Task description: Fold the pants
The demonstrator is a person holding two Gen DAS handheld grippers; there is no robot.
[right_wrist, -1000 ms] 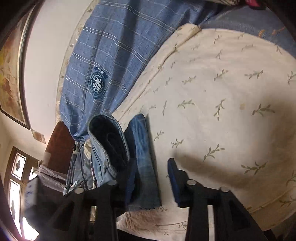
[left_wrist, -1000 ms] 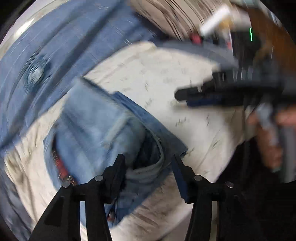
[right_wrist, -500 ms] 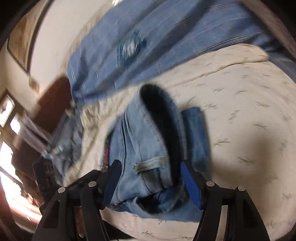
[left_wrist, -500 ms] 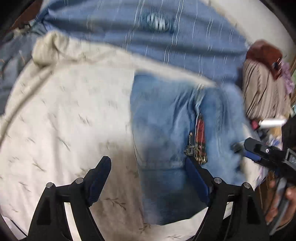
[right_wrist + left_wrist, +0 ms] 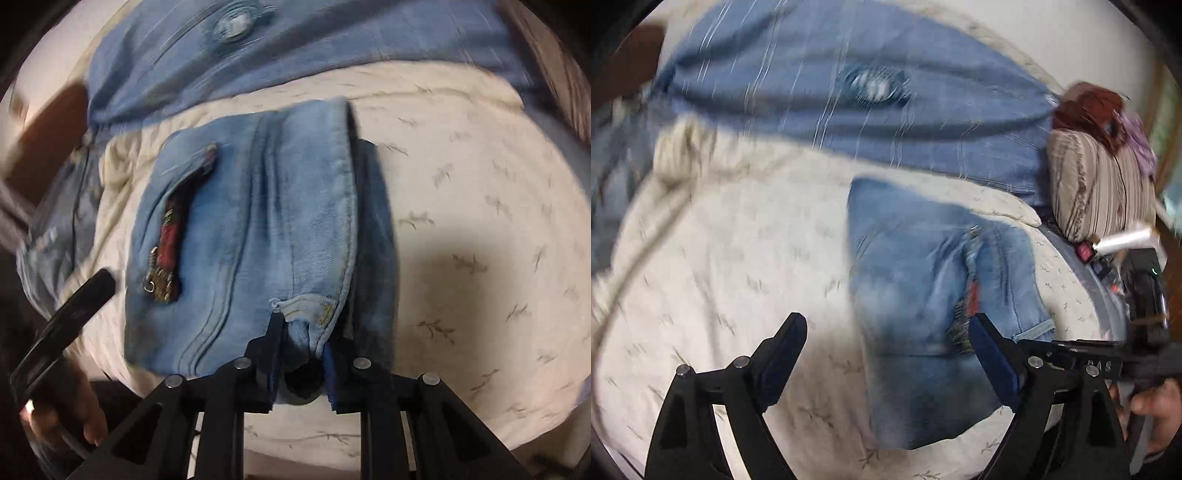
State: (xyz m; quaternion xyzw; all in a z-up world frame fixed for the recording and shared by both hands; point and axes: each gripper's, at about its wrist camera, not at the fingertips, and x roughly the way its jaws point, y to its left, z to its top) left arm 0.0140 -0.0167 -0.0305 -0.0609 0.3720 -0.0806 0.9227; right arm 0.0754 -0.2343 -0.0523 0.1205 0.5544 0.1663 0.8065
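Folded light-blue jeans (image 5: 916,277) lie on a cream leaf-print bedspread (image 5: 738,240). My left gripper (image 5: 886,325) hovers over their near left edge. Its jaws are opening wide and its pads touch no cloth. In the right wrist view the jeans (image 5: 258,221) show a red tag with metal rings (image 5: 170,236) on the left. My right gripper (image 5: 301,332) is closing on the near edge of the waistband by a belt loop, with denim pinched between its pads. The right gripper's body (image 5: 1108,365) shows at the right of the left wrist view.
A blue plaid blanket (image 5: 886,110) lies along the far side of the bed. At the far right stands a striped cushion (image 5: 1100,184). A person's hand (image 5: 1152,406) holds the right gripper, and another hand (image 5: 62,417) holds the left gripper.
My left gripper has let go of the jeans, widened and rolled. My right gripper has swung over the jeans and closed on their near waistband edge.
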